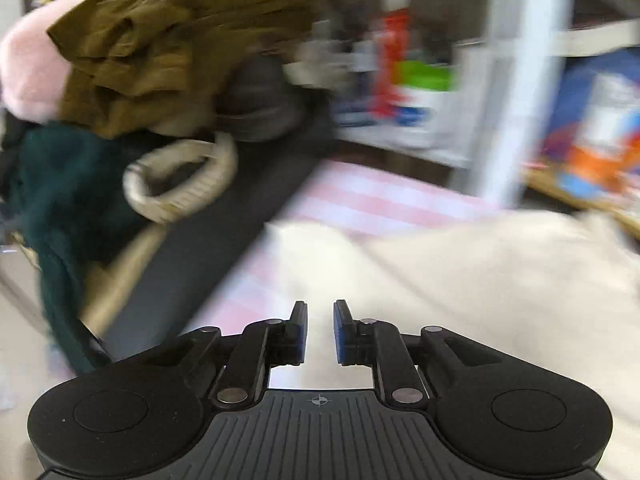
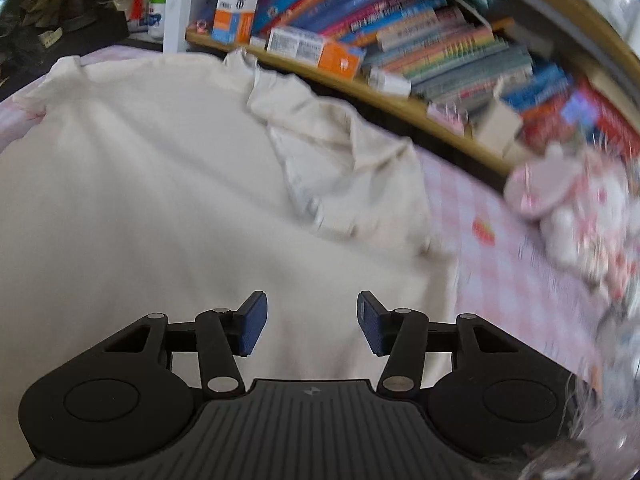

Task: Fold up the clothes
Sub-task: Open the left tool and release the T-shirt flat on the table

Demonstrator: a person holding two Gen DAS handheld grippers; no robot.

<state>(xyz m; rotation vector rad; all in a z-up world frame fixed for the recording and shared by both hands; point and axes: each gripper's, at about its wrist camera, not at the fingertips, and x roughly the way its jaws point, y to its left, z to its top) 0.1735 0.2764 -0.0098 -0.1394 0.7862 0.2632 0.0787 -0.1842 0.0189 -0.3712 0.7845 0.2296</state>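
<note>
A cream garment (image 2: 160,184) lies spread on a pink checked sheet (image 2: 500,248), with a bunched, folded-over part (image 2: 340,152) toward its far right. It also shows in the left wrist view (image 1: 480,280), blurred. My right gripper (image 2: 311,322) is open and empty, just above the garment's near part. My left gripper (image 1: 320,330) hangs over the garment's left edge with a narrow gap between its pads and nothing between them.
A pile of clothes stands at the left: an olive garment (image 1: 160,48), a pink one (image 1: 28,64), a dark green one (image 1: 60,200). A bookshelf (image 2: 440,40) runs behind the bed. A pink plush heap (image 2: 568,208) lies at the right.
</note>
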